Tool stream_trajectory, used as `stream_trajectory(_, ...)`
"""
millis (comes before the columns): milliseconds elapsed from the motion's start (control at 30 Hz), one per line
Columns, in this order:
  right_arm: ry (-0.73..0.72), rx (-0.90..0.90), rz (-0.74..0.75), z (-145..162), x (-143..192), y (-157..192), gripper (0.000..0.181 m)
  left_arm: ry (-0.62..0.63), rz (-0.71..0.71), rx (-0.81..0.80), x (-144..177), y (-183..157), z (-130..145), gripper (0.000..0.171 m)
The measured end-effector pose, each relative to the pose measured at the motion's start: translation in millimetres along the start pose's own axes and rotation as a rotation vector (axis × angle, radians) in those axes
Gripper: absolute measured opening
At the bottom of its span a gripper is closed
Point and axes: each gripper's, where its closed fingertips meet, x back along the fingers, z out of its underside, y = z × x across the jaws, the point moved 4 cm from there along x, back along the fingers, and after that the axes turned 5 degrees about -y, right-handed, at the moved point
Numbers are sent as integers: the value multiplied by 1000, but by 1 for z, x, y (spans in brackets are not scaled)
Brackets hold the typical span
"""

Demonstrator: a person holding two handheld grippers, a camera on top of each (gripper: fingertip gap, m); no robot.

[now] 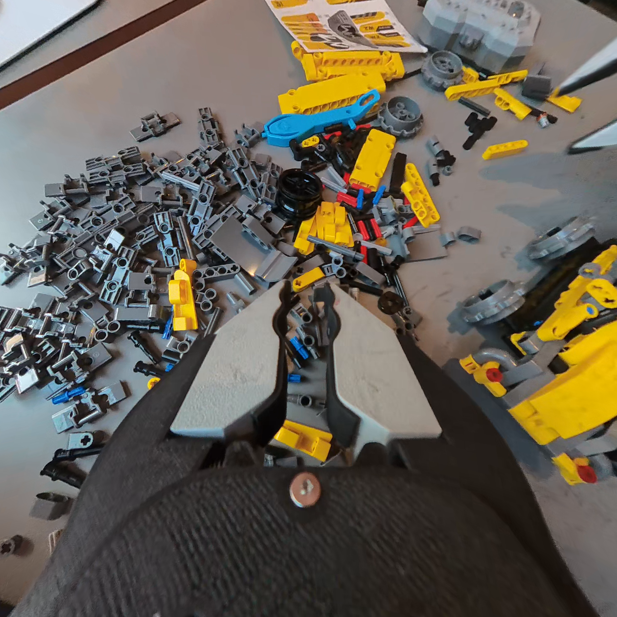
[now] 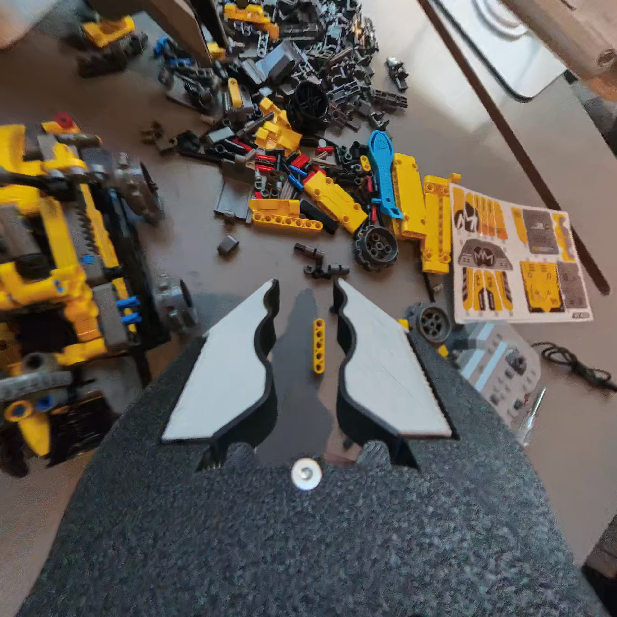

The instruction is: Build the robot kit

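Glossy plastic building pieces (image 1: 140, 240) in grey, yellow and black lie on a smooth, matt grey bench (image 1: 217, 83); a paper sticker sheet (image 2: 521, 257) looks slightly shiny; the jaws have rough, grainy black bodies

A smooth grey tabletop (image 1: 207, 66) fills most of both views, matte and lightly scuffed, with soft daylight glare across its far side in the right wrist view. A narrow dark brown strip (image 1: 100, 50) runs diagonally along the tabletop's far edge. Beyond that strip lies a flat white surface with a dark rim (image 1: 40, 23); in the right wrist view it shows rounded corners and raised white rings (image 2: 500, 36). A light brown, blurred upright shape (image 2: 567, 40) stands at the top right corner of that view. Soft shadows fall across the grey surface.
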Motion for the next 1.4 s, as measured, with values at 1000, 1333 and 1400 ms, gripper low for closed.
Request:
stream_trajectory(1000, 80, 583, -238, -97, -45, 46, 7, -112, 288, 33, -2, -52, -18, 23)
stream_trajectory(1333, 33, 714, -82, -116, -36, 60, 7, -244, 583, 249, 22, -61, -36, 20)
stream_trajectory(1400, 43, 748, -67, -115, -35, 60, 7, -244, 607, 262, 22, -63, -37, 20)
